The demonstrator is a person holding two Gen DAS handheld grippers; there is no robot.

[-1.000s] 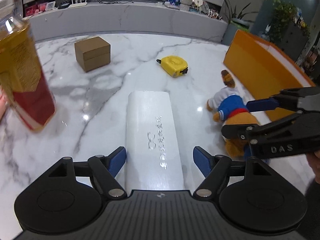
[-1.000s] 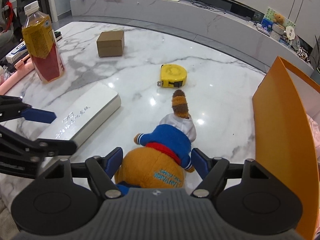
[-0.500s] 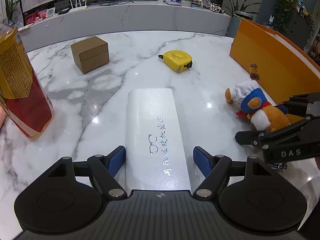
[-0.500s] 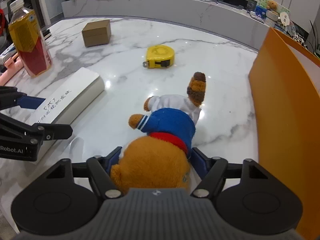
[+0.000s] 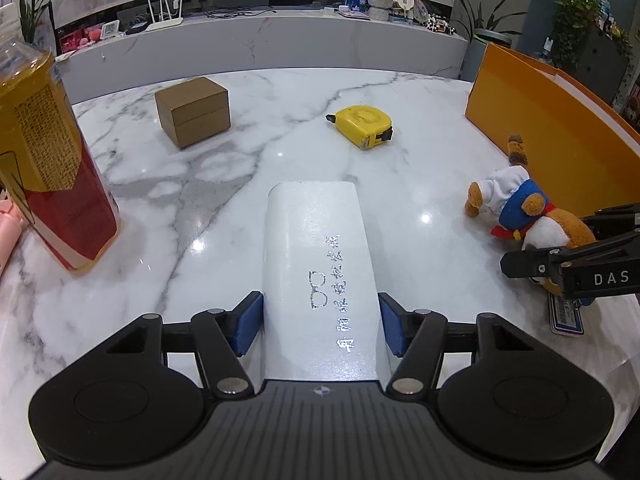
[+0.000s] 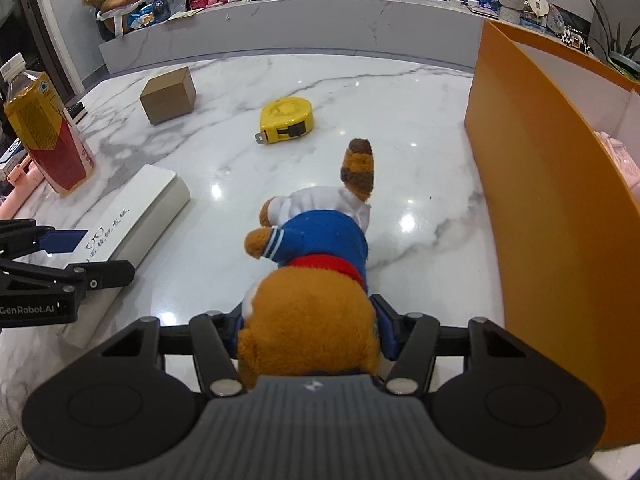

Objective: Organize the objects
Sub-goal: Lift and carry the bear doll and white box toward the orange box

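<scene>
Now: right gripper (image 6: 308, 330) is clamped on the head of the plush toy (image 6: 320, 240), body and tail trailing forward over the marble table (image 6: 400, 92). The left gripper (image 5: 320, 326) straddles the white case (image 5: 318, 248); its blue pads sit against or just beside the sides, so I cannot tell whether it is truly gripping. Judgement: the toy likely goes into the orange box (image 6: 540, 200) just to its right. Lift high enough for the dangling tail to clear the wall, then release inside. Nearby: yellow tape measure (image 6: 287, 119), brown carton (image 6: 169, 95), drink bottle (image 6: 44, 128) near the left edge. The orange wall is the main obstacle.
</scene>
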